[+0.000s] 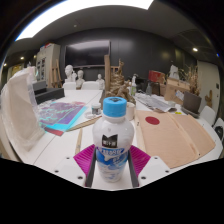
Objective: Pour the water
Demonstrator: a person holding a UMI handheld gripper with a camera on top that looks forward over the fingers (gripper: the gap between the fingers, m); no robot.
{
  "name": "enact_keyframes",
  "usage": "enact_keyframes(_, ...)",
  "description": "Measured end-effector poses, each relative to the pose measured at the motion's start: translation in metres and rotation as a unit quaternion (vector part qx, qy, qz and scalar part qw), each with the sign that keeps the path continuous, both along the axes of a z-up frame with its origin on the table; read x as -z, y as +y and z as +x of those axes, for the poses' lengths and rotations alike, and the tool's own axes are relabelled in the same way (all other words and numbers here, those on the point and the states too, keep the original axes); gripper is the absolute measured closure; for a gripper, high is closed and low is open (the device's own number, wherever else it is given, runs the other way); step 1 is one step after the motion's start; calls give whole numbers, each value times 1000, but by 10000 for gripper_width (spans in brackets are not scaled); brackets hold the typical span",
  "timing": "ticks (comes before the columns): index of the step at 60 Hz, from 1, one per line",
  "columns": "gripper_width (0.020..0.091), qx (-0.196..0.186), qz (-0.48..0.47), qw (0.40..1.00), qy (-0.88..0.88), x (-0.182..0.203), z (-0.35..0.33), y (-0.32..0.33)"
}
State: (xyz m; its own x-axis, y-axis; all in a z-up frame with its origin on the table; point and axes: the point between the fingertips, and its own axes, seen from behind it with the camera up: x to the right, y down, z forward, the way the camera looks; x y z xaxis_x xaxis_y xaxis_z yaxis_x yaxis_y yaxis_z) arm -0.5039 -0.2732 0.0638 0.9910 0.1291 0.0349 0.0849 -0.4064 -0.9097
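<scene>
Cluttered art studio, pale wooden table (180, 140) ahead; my gripper (112, 158) is clamped on the clear plastic water bottle with blue cap (114, 130), standing upright between the pads, nothing tipped yet

Tongs (111, 160) clamped, pads (84, 157) pressing inward

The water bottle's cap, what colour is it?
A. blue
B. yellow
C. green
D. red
A. The water bottle, standing upright between the fingers of the tongs with their pink pads at either side of it, wears a light blue cap on top of its clear body and white label.
</scene>
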Motion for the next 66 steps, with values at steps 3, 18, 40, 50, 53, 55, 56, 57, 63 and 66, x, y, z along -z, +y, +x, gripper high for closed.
enact_keyframes(3, 590, -3, 4, 1000, -1, -1, -1, 0)
enact_keyframes(18, 757, 5, -9, 1000, 3, 1, 1, 0)
enact_keyframes(40, 765, -6, 43, 988, 146, -119, -66, 102)
enact_keyframes(50, 767, -5, 40, 934, 356, -172, -100, 189)
enact_keyframes(53, 769, -1, 21, 899, 438, -178, -106, 215)
enact_keyframes(55, 770, 5, 6, 870, 493, -179, -108, 232)
enact_keyframes(56, 770, 9, -2, 854, 520, -179, -108, 240)
enact_keyframes(57, 770, 14, -11, 839, 543, -180, -112, 243)
enact_keyframes(63, 772, 44, -44, 742, 667, -169, -103, 287)
enact_keyframes(66, 770, 58, -57, 698, 711, -160, -96, 303)
